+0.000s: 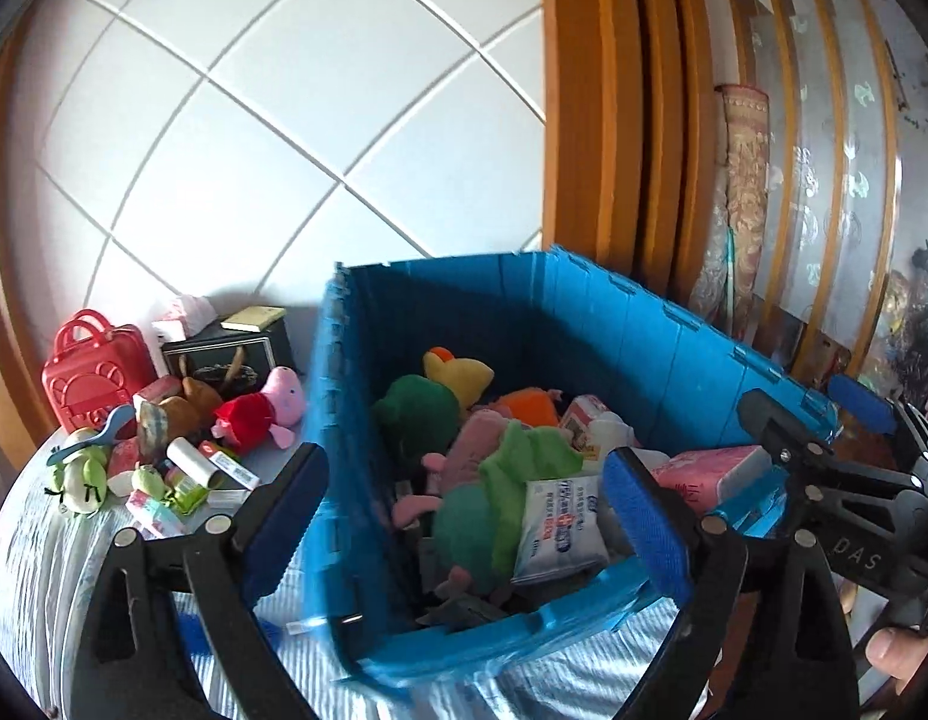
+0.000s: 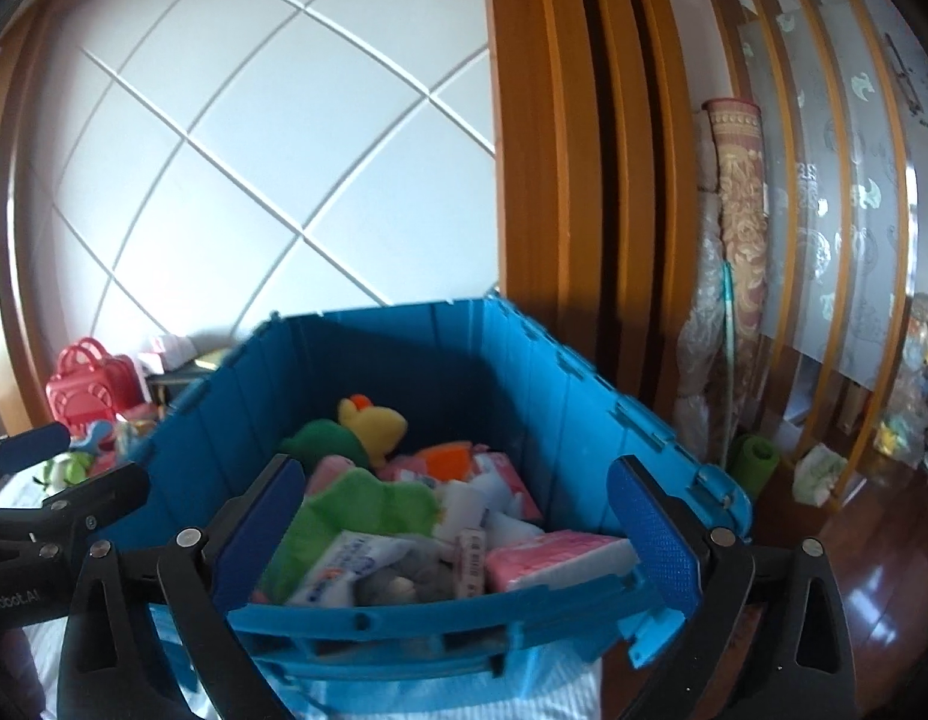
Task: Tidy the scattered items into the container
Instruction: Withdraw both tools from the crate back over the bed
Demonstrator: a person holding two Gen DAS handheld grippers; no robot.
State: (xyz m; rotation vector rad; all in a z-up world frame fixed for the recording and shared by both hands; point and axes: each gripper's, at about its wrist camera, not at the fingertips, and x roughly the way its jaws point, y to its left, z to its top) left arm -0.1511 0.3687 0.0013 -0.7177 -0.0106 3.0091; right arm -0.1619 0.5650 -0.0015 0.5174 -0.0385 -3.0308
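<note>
Both grippers sit at the near rim of the blue crate (image 1: 583,324), jaws spread wide, nothing between the pads. The left gripper (image 1: 464,516) straddles the crate's near-left corner; the right gripper (image 2: 458,528) frames the near wall, with the crate contents straight ahead of it.

Step in hand, my read: both are empty after a drop-off, so next is the go-back for another item. The remaining pile (image 1: 164,444) lies ahead-left of the left gripper, outside the crate wall, on the striped cloth (image 1: 56,552).

How to do it well:
- Left gripper takes it; it's the near one. The right gripper is on the far side of the crate.
- Lift clear of the rim before swinging left, since the left finger hangs just outside the wall.
- Start with the pig plush (image 1: 266,414), nearest the crate: soft, so pinch the body rather than a limb.
- The white tube (image 1: 194,459) may roll; grip it across its axis.
- Keep the jaws wide until they're over the target.

Counts (rough, blur and clutter):
- Crates: one.
- Grippers: two.
- In the crate: about six plush toys, one pink tissue pack (image 2: 553,558), one wipes pack (image 1: 553,534), several small white packs or bottles, exact number unclear.
- Outside: one red toy case (image 1: 95,375), one dark box (image 1: 236,351), one pig plush, one brown plush, one green frog plush, one tube, some small packets, uncountable.
</note>
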